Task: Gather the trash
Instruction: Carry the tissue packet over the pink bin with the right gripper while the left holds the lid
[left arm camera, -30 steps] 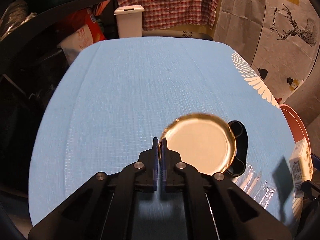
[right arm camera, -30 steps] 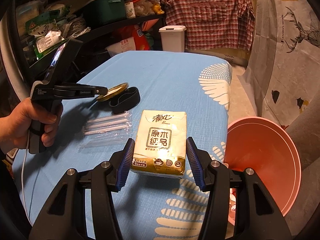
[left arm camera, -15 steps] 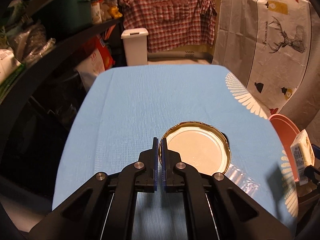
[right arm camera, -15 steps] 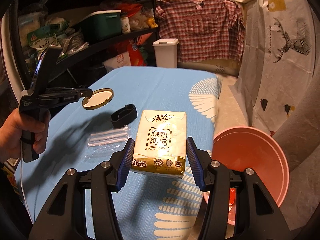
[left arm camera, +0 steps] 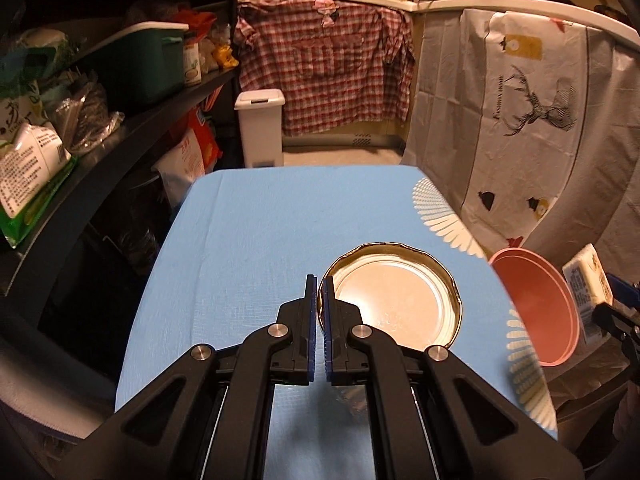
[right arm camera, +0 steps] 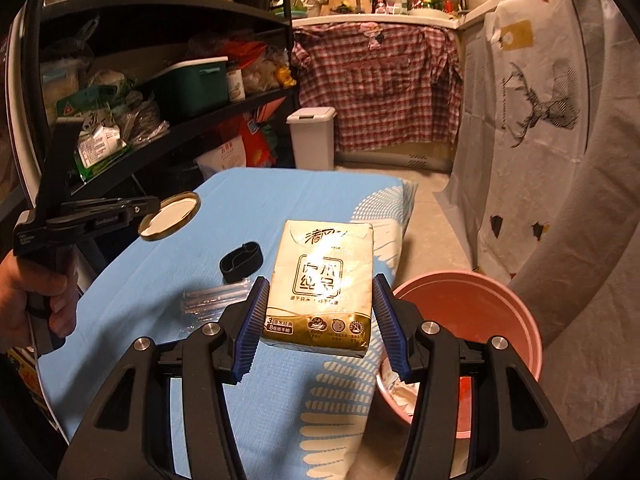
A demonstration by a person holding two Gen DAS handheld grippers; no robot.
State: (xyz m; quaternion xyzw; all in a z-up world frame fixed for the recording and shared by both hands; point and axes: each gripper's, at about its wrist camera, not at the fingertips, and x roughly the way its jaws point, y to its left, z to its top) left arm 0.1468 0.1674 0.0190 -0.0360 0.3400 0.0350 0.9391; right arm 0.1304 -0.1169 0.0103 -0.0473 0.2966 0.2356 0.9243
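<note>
While the left claw point(left arm camera: 319, 292) pinches a jar lid point(left arm camera: 394, 304) by its rim, the right claw point(right arm camera: 320, 312) clamps a tissue pack point(right arm camera: 320, 280) above the table point(right arm camera: 280, 380) edge.

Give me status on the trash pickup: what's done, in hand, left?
Done: the pink bin already holds some scraps. In hand: left claw is shut on the gold lid's rim, right claw grips the tissue pack, both lifted off the table. Left: the black band and clear wrapper on the cloth, plus dropping both held items.
</note>
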